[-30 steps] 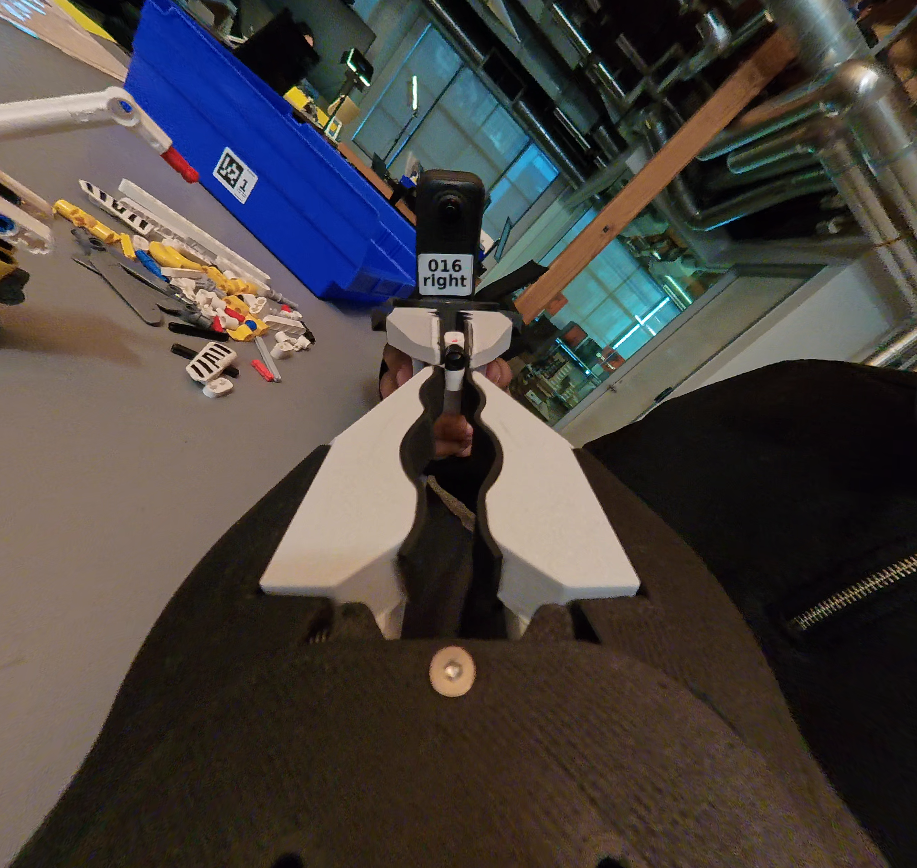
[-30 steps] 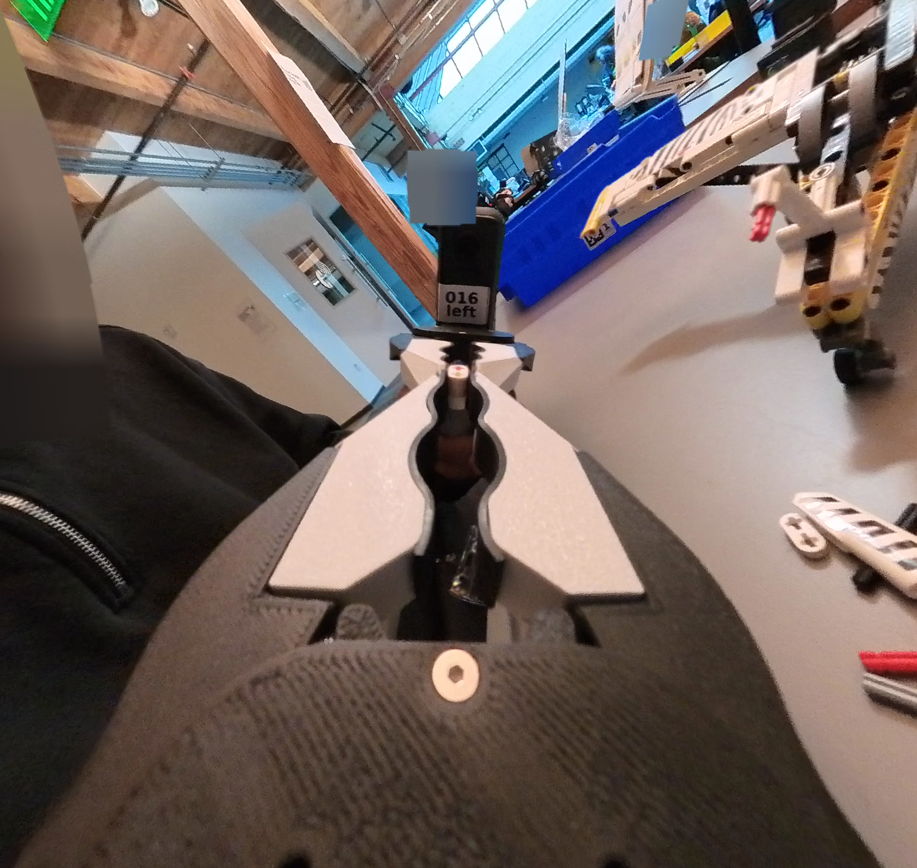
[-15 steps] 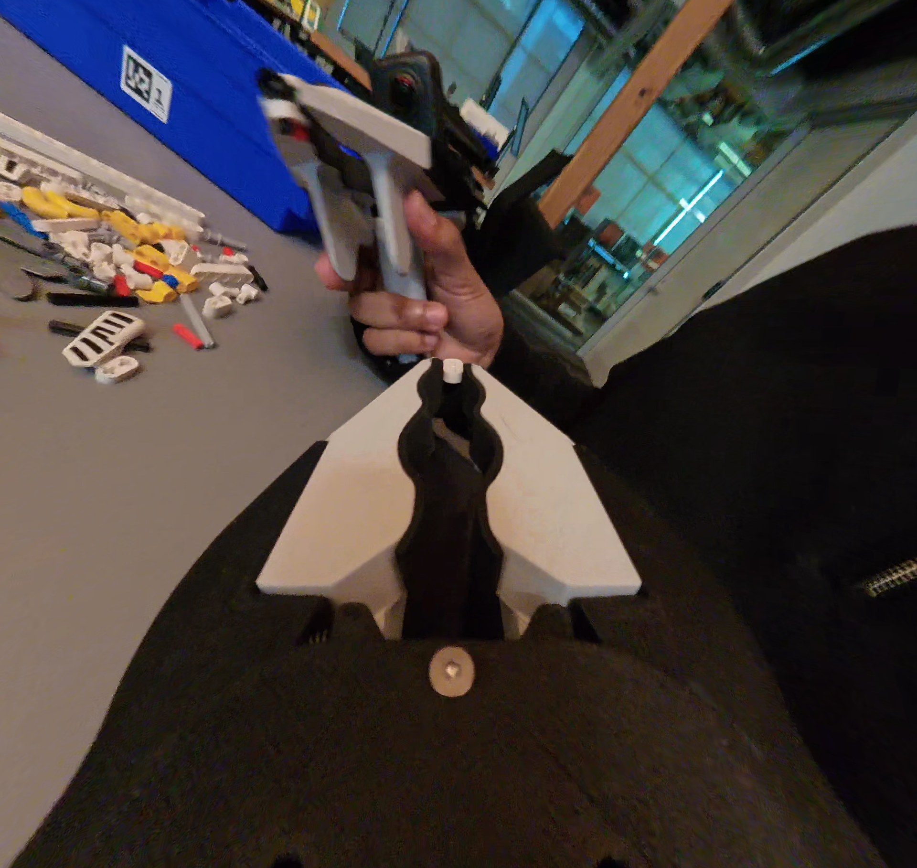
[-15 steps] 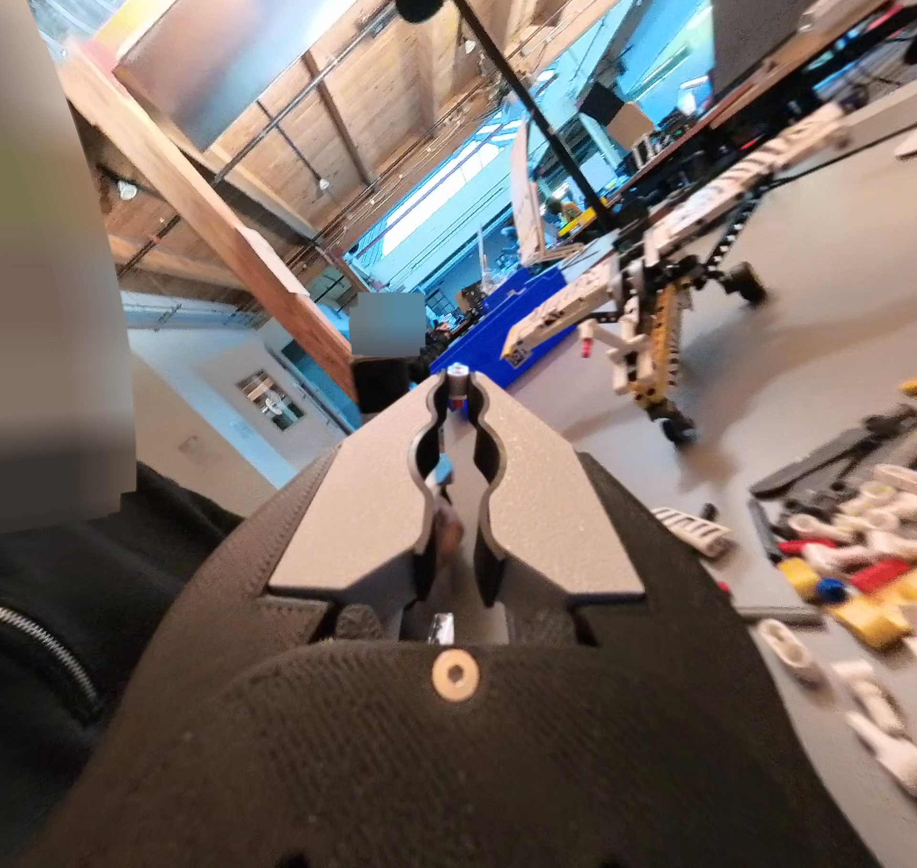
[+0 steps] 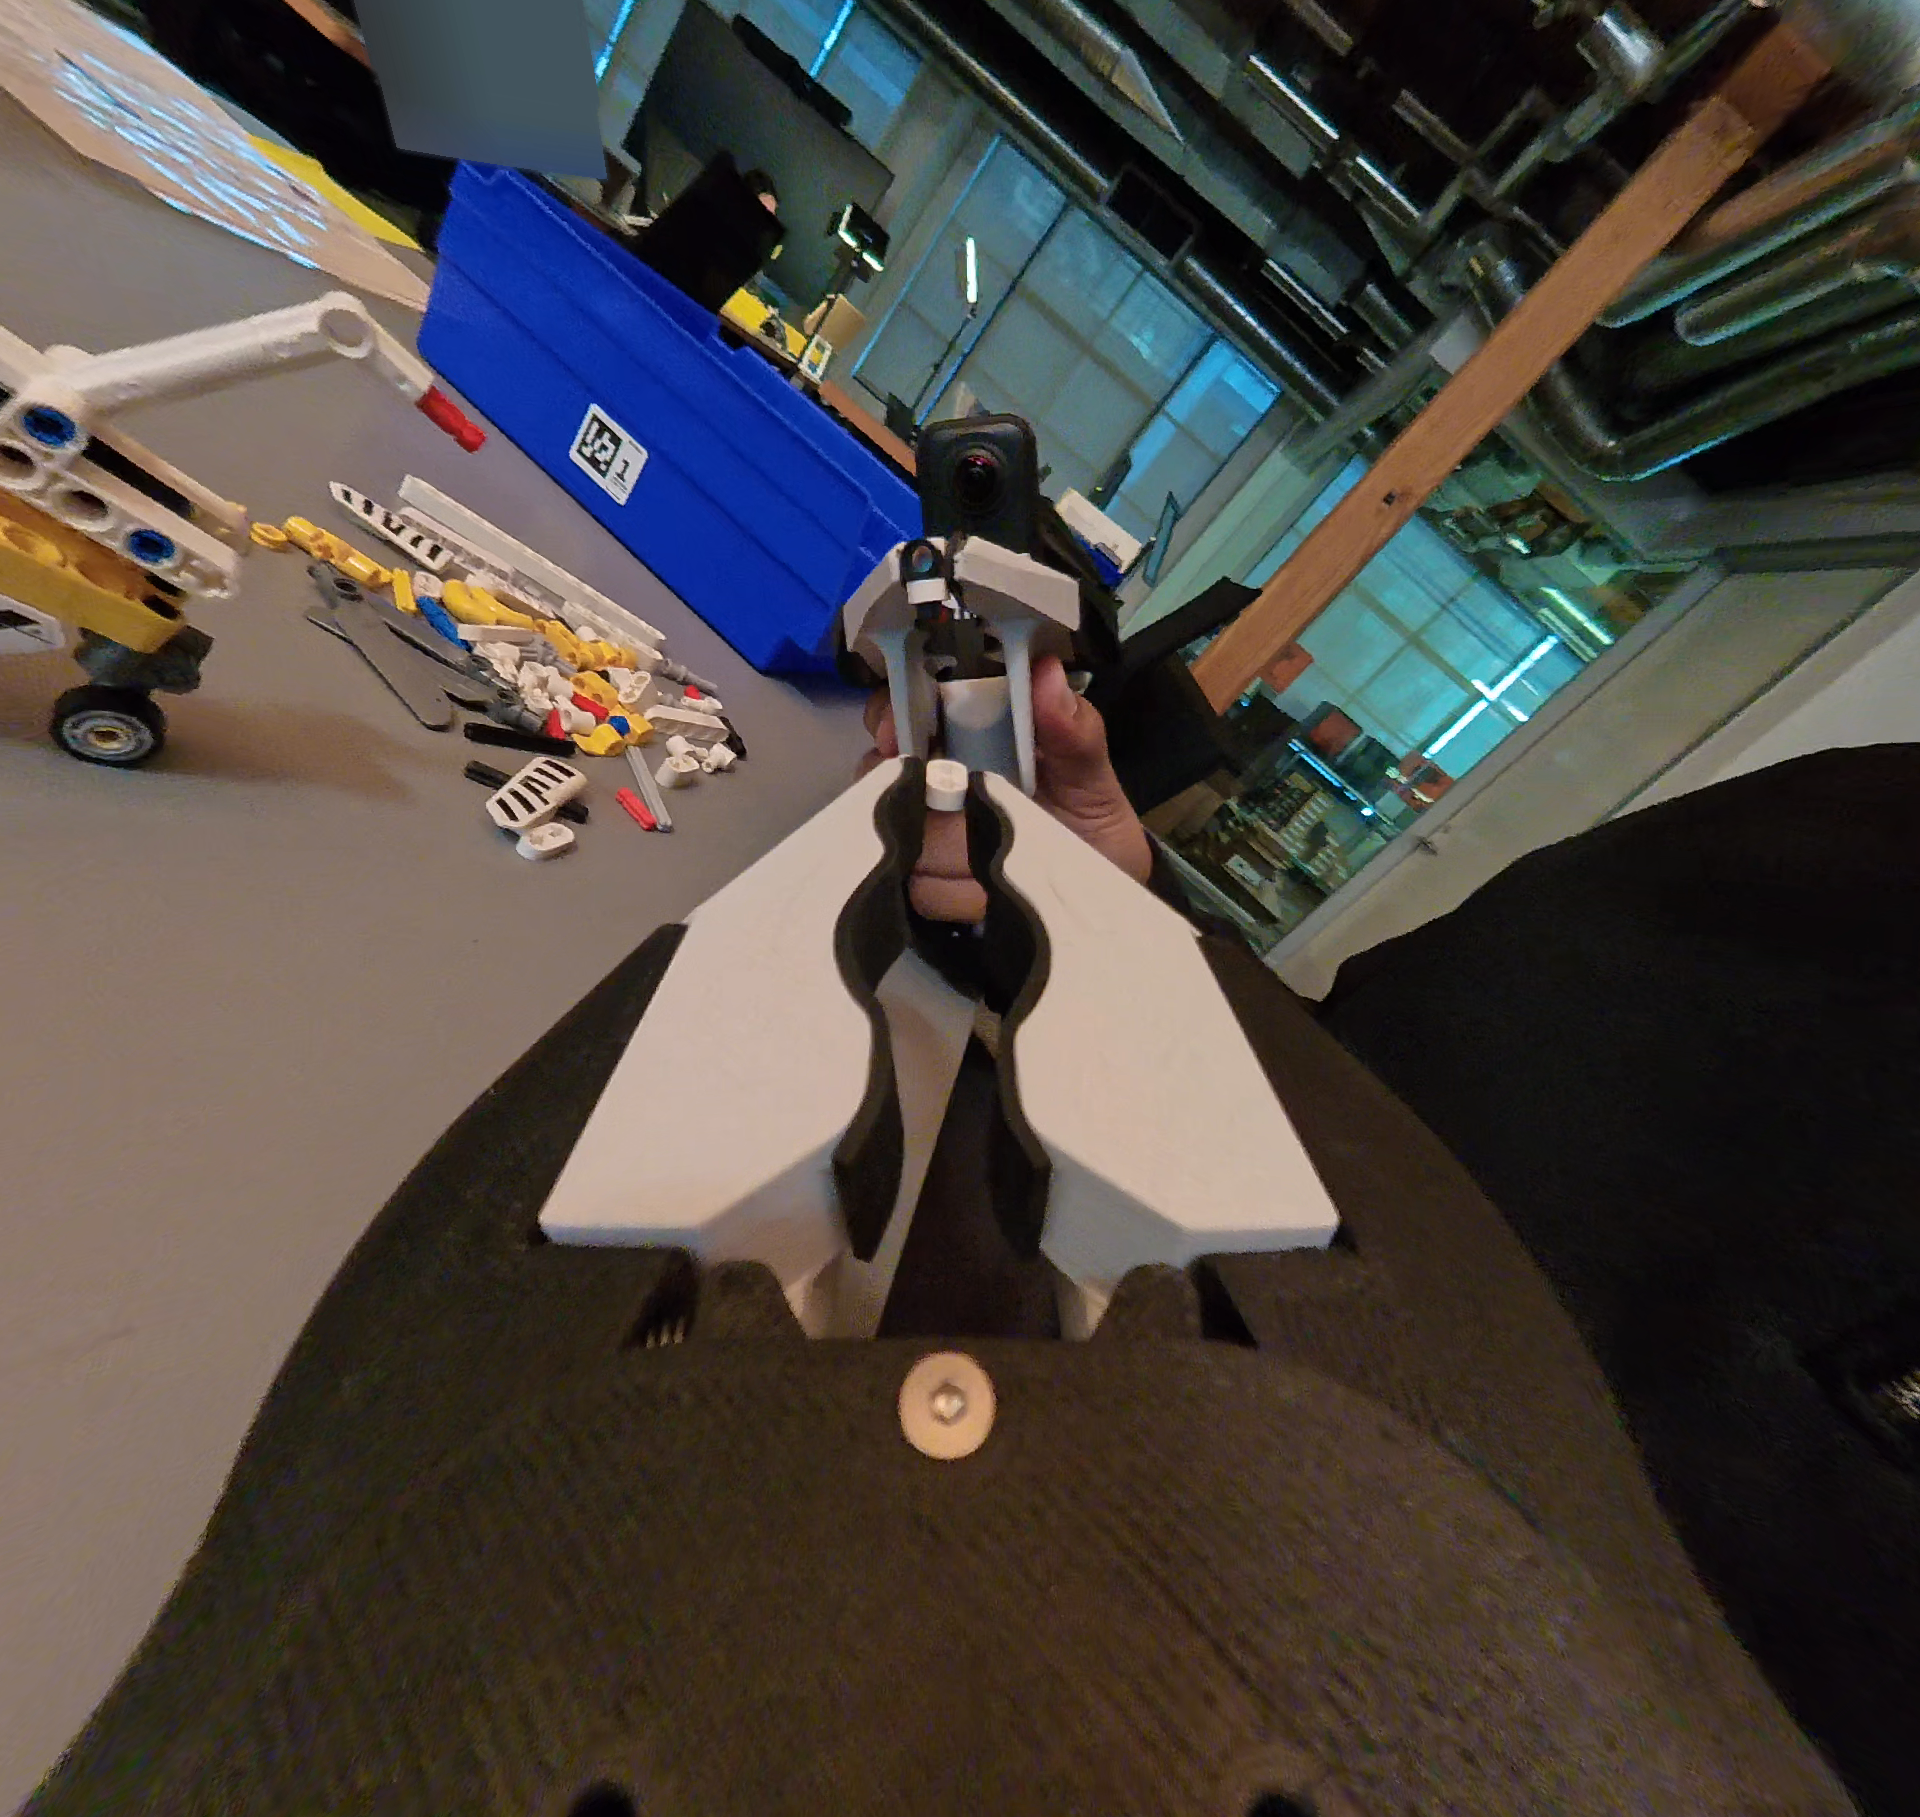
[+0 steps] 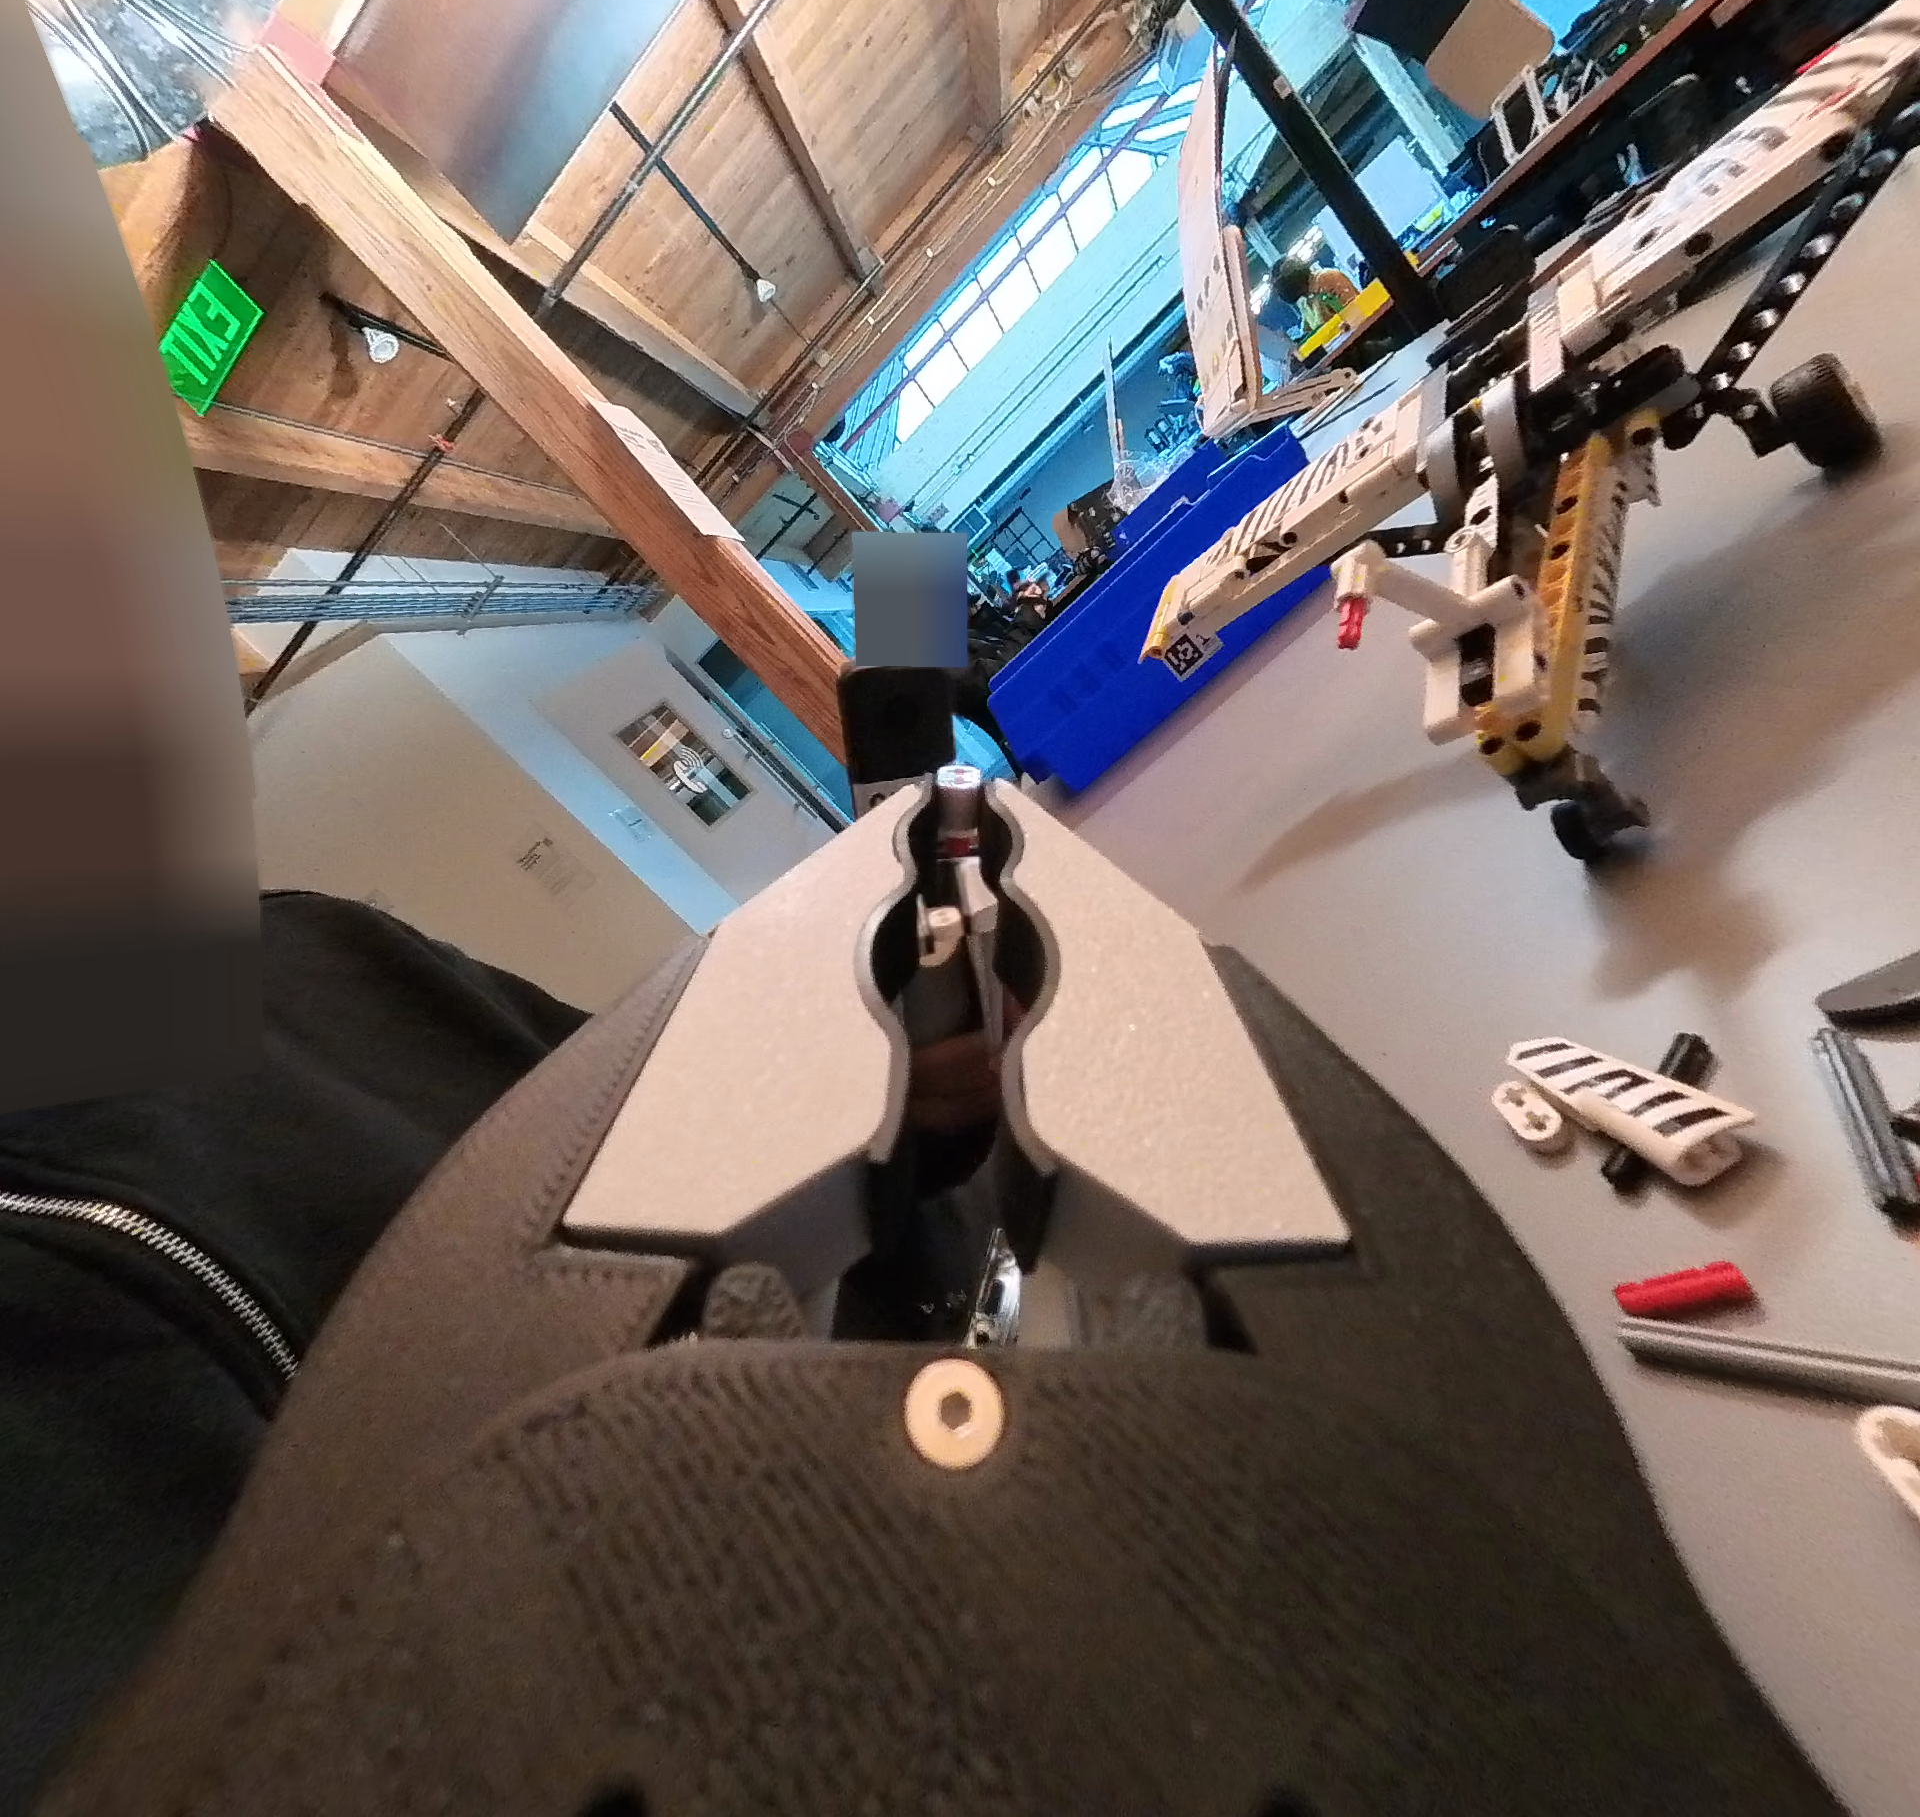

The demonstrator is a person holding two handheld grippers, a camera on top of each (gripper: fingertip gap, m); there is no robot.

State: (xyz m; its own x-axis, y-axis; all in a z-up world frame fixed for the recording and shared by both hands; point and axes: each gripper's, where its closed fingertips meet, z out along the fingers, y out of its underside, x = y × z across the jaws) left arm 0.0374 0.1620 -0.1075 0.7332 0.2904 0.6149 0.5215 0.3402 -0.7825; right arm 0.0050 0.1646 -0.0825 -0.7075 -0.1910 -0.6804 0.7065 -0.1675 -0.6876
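Observation:
My left gripper (image 5: 948,780) is held above the grey table (image 5: 208,988), shut on a small white cylindrical piece (image 5: 948,786) pinched at its fingertips. My right gripper (image 6: 958,793) is shut on a short grey pin with a red band (image 6: 958,813). The two grippers face each other, tips apart. In the left wrist view the right gripper (image 5: 923,578) shows just beyond and above my left tips, held by a hand (image 5: 1081,780). In the right wrist view the white piece (image 6: 943,931) shows through the gap between the right fingers.
A blue bin (image 5: 644,479) stands at the back of the table. A pile of loose yellow, white, red and black building pieces (image 5: 540,666) lies in front of it. A white and yellow wheeled model (image 6: 1538,541) stands nearby. A striped white panel (image 6: 1631,1107) and a red pin (image 6: 1683,1287) lie close. Spacing between my two grippers at the tips: around 4 centimeters.
A second ago the two grippers met tip to tip. They parted, and the white piece stayed in my left grasp. The right gripper swung away, then came back to face the left.

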